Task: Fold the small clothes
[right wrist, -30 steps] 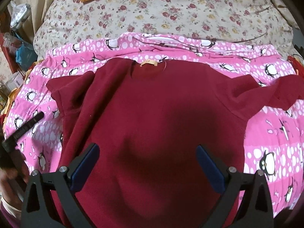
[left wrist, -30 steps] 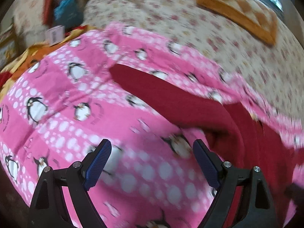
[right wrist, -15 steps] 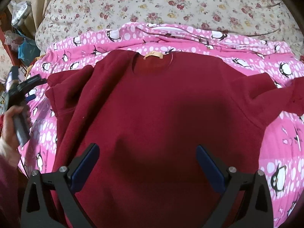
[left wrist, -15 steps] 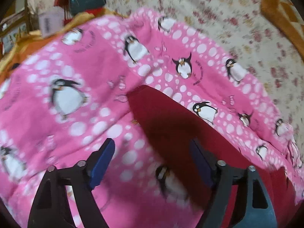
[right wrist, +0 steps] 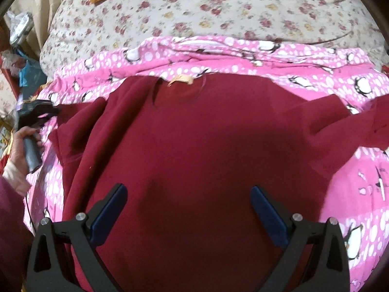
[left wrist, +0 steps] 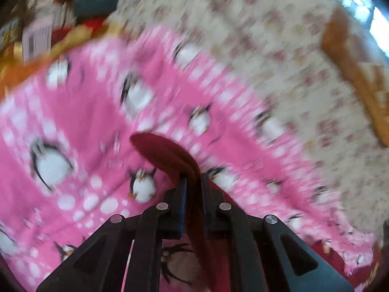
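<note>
Two hand-held grippers are at work on one sweater (right wrist: 206, 146), a dark red one spread flat on a pink penguin blanket (right wrist: 352, 194) over a floral bed (right wrist: 218, 12). Its collar, with a tan label (right wrist: 181, 79), points toward the far side of the bed and its hem toward the near edge, so the long axis runs near to far. One sleeve (right wrist: 77, 126) lies bunched at the blanket's left edge; the other trails off toward the right edge.

The left hand-held gripper (left wrist: 194, 182) is clenched on the tip of the left sleeve, a rounded tongue of red cloth sticking out past the fingers. That view is badly blurred, so how much cloth is pinched I cannot tell. The right hand-held gripper (right wrist: 189, 209) hovers over the lower body of the sweater, jaws wide apart, grasping nothing.

Judging from this, the first fold is in hand: the left sleeve looks ready to be carried across the chest. That move would call for lifting the cuff clear of the blanket, laying it flat and straight across the body, then letting go; the right one could pin the body meanwhile.
</note>
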`<move>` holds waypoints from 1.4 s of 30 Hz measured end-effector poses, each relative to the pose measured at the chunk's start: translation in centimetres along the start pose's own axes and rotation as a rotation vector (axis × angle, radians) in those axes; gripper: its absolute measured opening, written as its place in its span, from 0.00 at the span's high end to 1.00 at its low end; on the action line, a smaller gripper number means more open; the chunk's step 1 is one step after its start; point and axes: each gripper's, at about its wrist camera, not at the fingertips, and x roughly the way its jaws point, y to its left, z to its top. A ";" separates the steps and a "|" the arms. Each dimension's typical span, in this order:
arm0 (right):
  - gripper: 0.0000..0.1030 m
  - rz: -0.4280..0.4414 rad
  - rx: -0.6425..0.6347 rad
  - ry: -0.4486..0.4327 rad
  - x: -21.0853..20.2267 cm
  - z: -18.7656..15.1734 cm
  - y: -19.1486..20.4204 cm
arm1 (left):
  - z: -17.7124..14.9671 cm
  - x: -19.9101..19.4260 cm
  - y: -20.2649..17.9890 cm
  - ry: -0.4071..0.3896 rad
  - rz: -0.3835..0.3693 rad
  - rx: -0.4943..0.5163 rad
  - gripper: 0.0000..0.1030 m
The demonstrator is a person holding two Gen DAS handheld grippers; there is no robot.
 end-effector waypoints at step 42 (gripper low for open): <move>0.00 -0.162 0.174 -0.165 -6.3 2.5 -11.7 | -22.4 -11.3 -26.5 0.344 -0.600 0.532 0.80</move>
